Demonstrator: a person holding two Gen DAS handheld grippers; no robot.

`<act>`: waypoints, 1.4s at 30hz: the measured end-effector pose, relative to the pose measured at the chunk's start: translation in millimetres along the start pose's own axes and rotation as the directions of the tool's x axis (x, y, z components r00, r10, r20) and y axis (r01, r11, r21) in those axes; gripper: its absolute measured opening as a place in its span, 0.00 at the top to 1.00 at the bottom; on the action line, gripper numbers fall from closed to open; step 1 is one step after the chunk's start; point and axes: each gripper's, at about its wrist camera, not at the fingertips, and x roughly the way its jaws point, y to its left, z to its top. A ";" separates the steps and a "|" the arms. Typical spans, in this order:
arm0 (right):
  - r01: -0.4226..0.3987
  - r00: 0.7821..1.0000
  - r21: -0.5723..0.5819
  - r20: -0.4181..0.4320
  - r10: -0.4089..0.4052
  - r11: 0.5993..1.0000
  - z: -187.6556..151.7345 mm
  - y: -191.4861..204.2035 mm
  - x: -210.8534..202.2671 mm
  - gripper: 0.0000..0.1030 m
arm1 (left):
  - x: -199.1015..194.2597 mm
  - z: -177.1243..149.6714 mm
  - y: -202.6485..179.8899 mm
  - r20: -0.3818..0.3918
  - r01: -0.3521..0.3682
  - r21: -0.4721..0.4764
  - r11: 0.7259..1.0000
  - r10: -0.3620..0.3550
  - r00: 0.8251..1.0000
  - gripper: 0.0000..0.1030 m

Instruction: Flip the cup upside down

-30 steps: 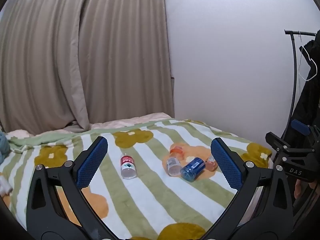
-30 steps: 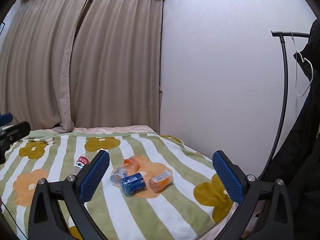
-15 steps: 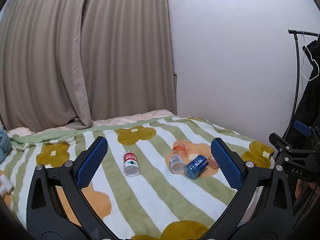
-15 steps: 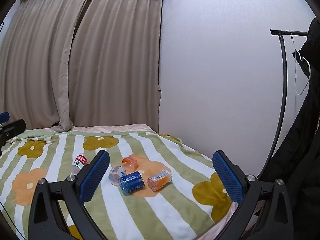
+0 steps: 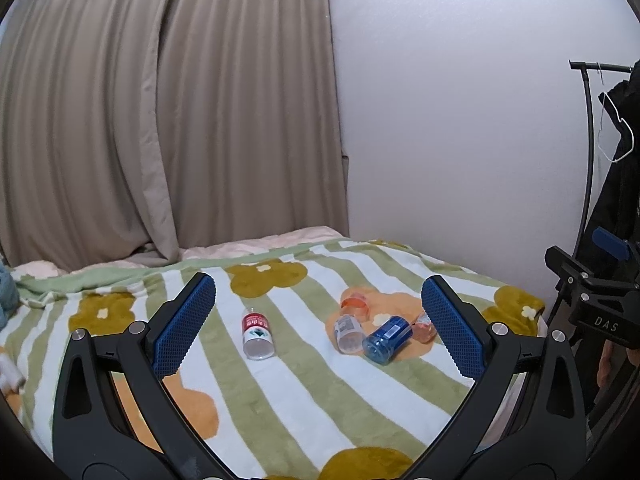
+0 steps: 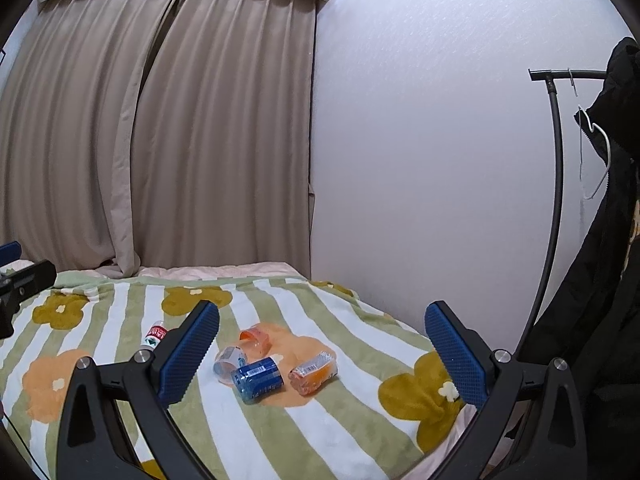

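Both grippers, left (image 5: 318,326) and right (image 6: 322,352), gape empty above the bed (image 6: 344,420). The orange cup (image 6: 256,339) lies at frame center among 4 bottles, its rim indistinct.

Green-and-white stripes with mustard and orange flowers are seen on the blanket (image 5: 304,392); beige curtains (image 5: 160,120), blue gripper pads (image 5: 184,324).

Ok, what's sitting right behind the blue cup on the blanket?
Behind the blue cup, which lies on its side, are a clear cup and, farther back, an orange cup. Whether they touch it is unclear. The blanket under it is hidden.
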 end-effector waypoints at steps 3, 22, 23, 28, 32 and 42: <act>0.004 1.000 0.005 0.010 -0.004 1.000 0.1 -0.5 -4.0 0.00 | 0.2 0.5 -1.2 0.009 0.000 0.003 1.000 0.000 1.000 0.00; 0.002 1.000 0.004 0.009 -0.002 1.000 7.0 -1.2 -5.5 0.00 | -4.8 0.4 -3.2 0.034 -0.002 0.005 1.000 0.002 0.999 0.00; 0.002 1.000 0.004 0.010 -0.002 1.000 7.3 -2.0 -5.5 0.00 | -4.9 0.5 -3.0 0.035 -0.001 0.002 1.000 0.001 0.999 0.00; 0.001 1.000 0.003 0.009 -0.001 1.000 7.6 -0.1 -6.2 0.00 | -4.8 1.3 -4.8 0.036 0.008 -0.009 1.000 -0.008 0.999 0.00; 0.002 1.000 0.002 0.012 -0.002 1.000 9.4 -0.7 -7.0 0.00 | -4.8 2.6 -3.6 0.035 0.011 -0.011 1.000 -0.011 0.999 0.00; 0.001 1.000 0.004 0.019 -0.002 1.000 15.6 -1.4 -9.0 0.00 | -4.7 3.0 -10.0 0.048 0.018 -0.005 1.000 -0.018 0.999 0.00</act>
